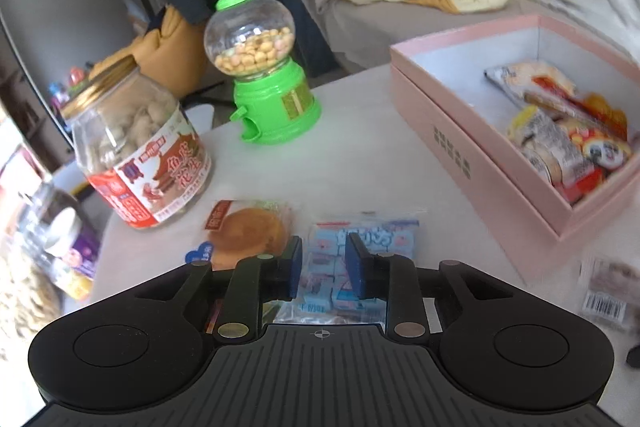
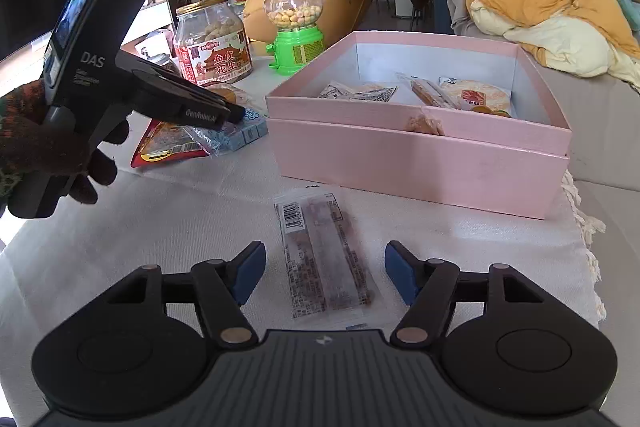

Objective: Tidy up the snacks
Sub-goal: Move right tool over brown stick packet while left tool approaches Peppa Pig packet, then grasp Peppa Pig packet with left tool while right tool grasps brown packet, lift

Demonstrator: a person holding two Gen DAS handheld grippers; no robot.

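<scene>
My left gripper (image 1: 322, 247) is shut on a clear packet of blue wrapped candies (image 1: 376, 231) lying on the white table; its blue pads press the packet from both sides. The right wrist view shows this gripper (image 2: 234, 115), held by a gloved hand (image 2: 40, 151), nose-down on the blue packet (image 2: 250, 131). My right gripper (image 2: 325, 249) stands open over a long clear packet with a brown snack bar (image 2: 316, 227). The bar lies flat between the fingers, and the pads do not touch it. The open pink box (image 2: 420, 167) holds several wrapped snacks.
A round cake in a wrapper (image 1: 248, 235) lies left of the blue packet, and a red packet (image 2: 168, 147) sits under the left gripper. A peanut jar (image 1: 144, 155) and a green candy dispenser (image 1: 260, 79) stand behind. A bed with orange bedding (image 2: 552, 7) borders the table.
</scene>
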